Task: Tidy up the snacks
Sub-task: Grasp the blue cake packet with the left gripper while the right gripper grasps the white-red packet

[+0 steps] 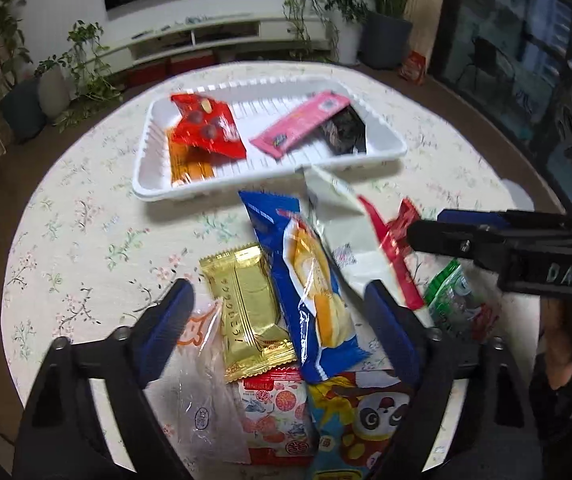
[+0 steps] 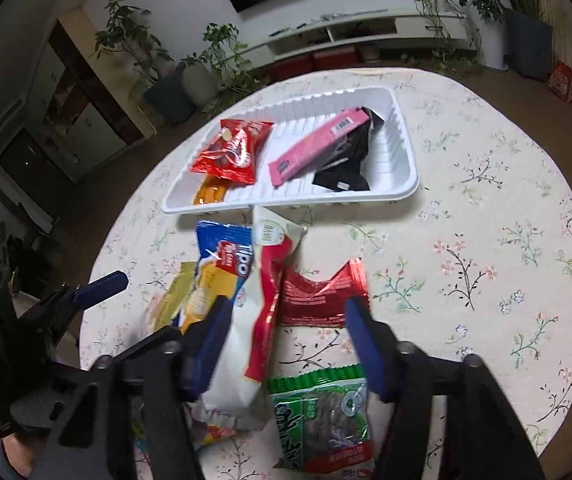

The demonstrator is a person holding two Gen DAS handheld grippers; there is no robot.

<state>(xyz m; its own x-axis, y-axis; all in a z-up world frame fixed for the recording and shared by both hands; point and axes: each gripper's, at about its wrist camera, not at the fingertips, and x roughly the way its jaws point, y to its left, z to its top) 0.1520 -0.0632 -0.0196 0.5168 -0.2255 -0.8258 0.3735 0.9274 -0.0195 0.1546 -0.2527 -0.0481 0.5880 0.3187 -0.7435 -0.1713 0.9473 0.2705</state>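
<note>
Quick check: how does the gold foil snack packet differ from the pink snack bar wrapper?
The gold foil snack packet lies on the flowered tablecloth among loose snacks, while the pink snack bar wrapper already sits in the white plastic tray. The gold packet is broad and shiny; the pink one is long, narrow and matte. The pink wrapper leans on a black packet; the gold lies flat. Both are sealed.

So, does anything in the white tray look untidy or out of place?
Yes. In the white tray the pink bar lies askew, resting on the black packet, and the red bag covers part of the orange packet.
</note>
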